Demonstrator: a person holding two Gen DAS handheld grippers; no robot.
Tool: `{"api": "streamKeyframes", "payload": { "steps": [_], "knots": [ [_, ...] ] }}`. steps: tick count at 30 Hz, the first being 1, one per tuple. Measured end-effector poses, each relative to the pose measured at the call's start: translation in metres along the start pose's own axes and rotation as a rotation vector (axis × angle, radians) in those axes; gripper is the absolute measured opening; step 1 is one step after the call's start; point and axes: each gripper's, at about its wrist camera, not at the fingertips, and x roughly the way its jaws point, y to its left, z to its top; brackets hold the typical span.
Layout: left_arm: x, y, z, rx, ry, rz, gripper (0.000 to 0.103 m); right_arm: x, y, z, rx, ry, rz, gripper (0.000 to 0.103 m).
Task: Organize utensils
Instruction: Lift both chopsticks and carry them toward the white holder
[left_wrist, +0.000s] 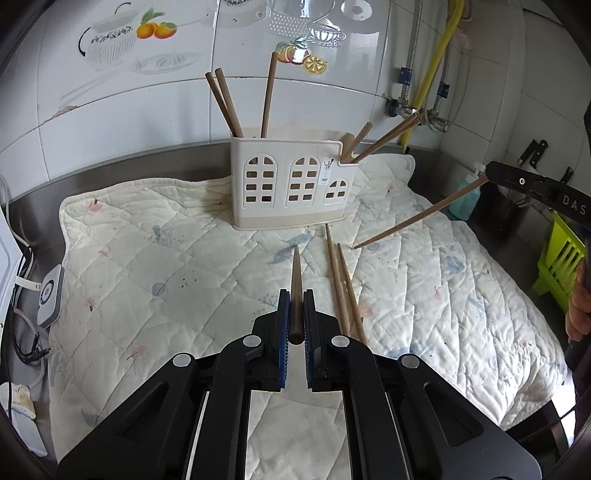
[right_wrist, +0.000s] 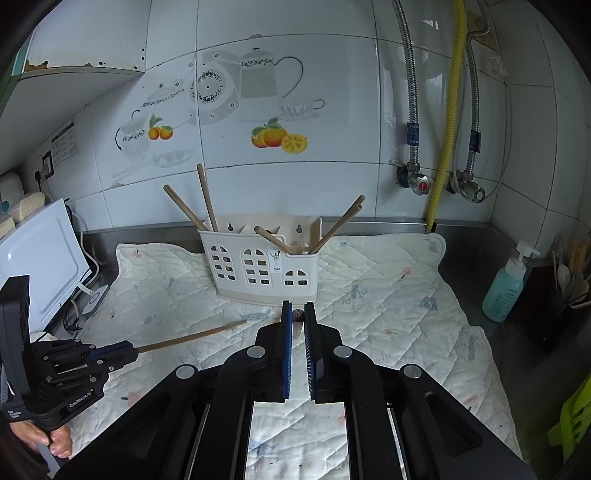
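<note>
In the left wrist view, the left gripper (left_wrist: 295, 314) has its fingers (left_wrist: 283, 314) closed tight on one brown chopstick (left_wrist: 296, 273). The stick points ahead, toward the white holder (left_wrist: 291, 184) at the back of the quilted cloth (left_wrist: 166, 258) on the surface. The holder looks like a little house with windows. Some sticks already stand in it. Two more chopsticks (left_wrist: 341, 280) lie flat on the cloth, just beside the fingers. On the right side, the right gripper (left_wrist: 532, 188) holds another stick (left_wrist: 424, 218) with its tip low, near the cloth.

In the right wrist view, the right gripper's fingers (right_wrist: 286, 332) are closed tight too. Only the round end of its stick (right_wrist: 297, 315) shows between them. The holder (right_wrist: 258, 269) stands straight ahead, with its open top in plain sight. The left gripper (right_wrist: 125, 349) is at the left with its stick (right_wrist: 192, 338) sticking out over the cloth.

So each hand has picked up one stick, and I think the step now is carrying them to the holder. Next, each stick has to be tipped up and its tip aimed into a slot. Then the fingers can let go. The two sticks on the cloth are left for later.
</note>
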Motion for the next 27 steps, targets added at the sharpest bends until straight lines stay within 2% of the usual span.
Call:
{"api": "streamKeyframes", "payload": {
  "steps": [13, 27],
  "knots": [
    [-0.008, -0.006, 0.031, 0.03, -0.043, 0.005, 0.006, -0.004, 0.001, 0.025, -0.036, -0.027, 0.007, 0.007],
    [-0.027, -0.027, 0.08, 0.084, -0.13, -0.002, 0.006, -0.021, -0.003, 0.06, -0.08, -0.074, 0.008, 0.007]
  ]
}}
